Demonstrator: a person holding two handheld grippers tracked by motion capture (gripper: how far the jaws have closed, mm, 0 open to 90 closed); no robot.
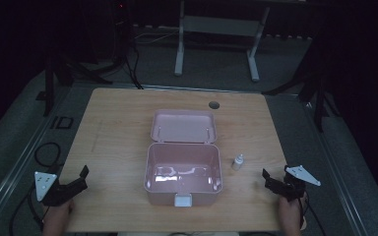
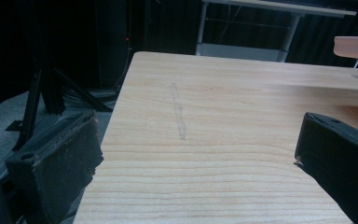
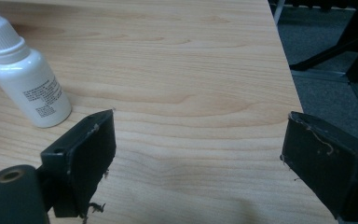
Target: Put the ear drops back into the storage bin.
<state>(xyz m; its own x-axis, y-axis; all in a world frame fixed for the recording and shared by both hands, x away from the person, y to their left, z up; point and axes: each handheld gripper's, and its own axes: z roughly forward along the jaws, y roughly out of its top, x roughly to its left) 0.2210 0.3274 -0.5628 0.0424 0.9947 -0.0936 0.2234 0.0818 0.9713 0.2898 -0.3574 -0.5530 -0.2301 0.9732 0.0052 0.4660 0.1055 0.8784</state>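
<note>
Two claws: both parked at the lower corners of the high view, one either side of the box, and I'm holding nothing yet.
Box: pink, centre of the high view, lid thrown back flat toward the top of the frame; I read that as laid open ready to take something in.
Bottle: small, white, upright, just right of the box's right wall, apart from it; standing cap-up so I can pinch it from the side, I'd say.
Right claw: lower right of the high view, jaws spread wide, nothing between them.
Bottle from right claw: in the right gripper view it sits upper left, beyond and left of the left jaw, outside the gap; I'd need to swing toward it.
Left claw: lower left of the high view, jaws spread, bare table between them.
Box from left claw: just a pink edge at the upper right of the left gripper view, well apart.
</note>
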